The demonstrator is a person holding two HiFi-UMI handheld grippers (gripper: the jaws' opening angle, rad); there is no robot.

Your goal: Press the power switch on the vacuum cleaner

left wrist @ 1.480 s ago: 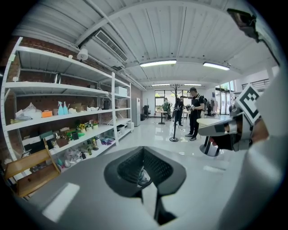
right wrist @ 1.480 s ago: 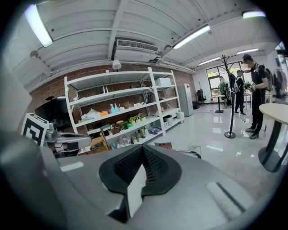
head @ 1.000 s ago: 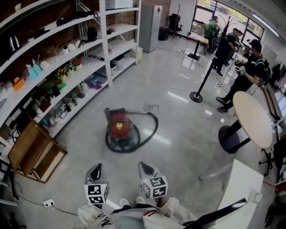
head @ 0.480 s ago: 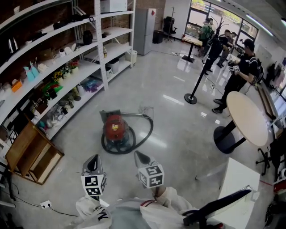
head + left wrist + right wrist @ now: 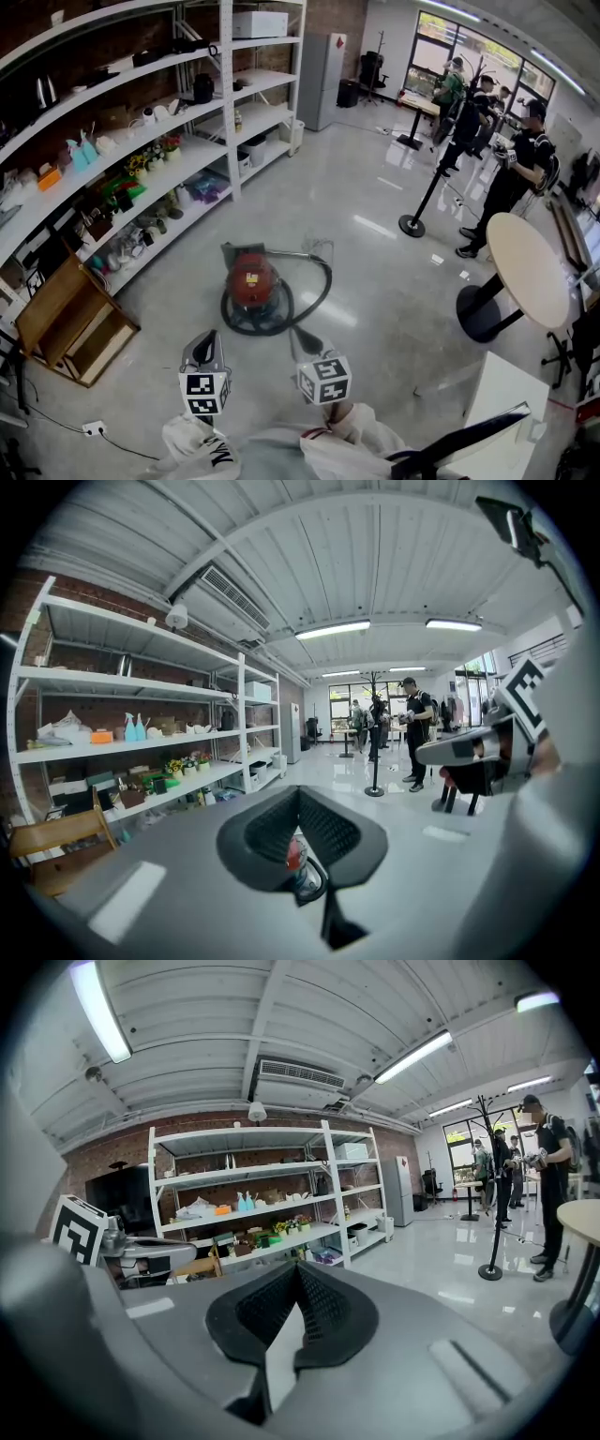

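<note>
Hovering near vacuum cleaner (image 5: 253, 279) — left gripper (image 5: 208, 337), right gripper (image 5: 303, 336) (2, seemingly closed).

We see a glossy grey floor (image 5: 394, 291). White metal shelving (image 5: 225, 103) runs along a brick wall (image 5: 103, 1147) on the left, with a wooden unit (image 5: 70, 319) at its foot. There's a round pale table (image 5: 530, 258) on the right, big windows (image 5: 469, 37) at the far end, and strip lights (image 5: 328, 630) on a white ribbed ceiling (image 5: 375, 555).

Vacuum cleaner (image 5: 253, 279) on floor (image 5: 375, 272), shelving (image 5: 150, 173) left.
</note>
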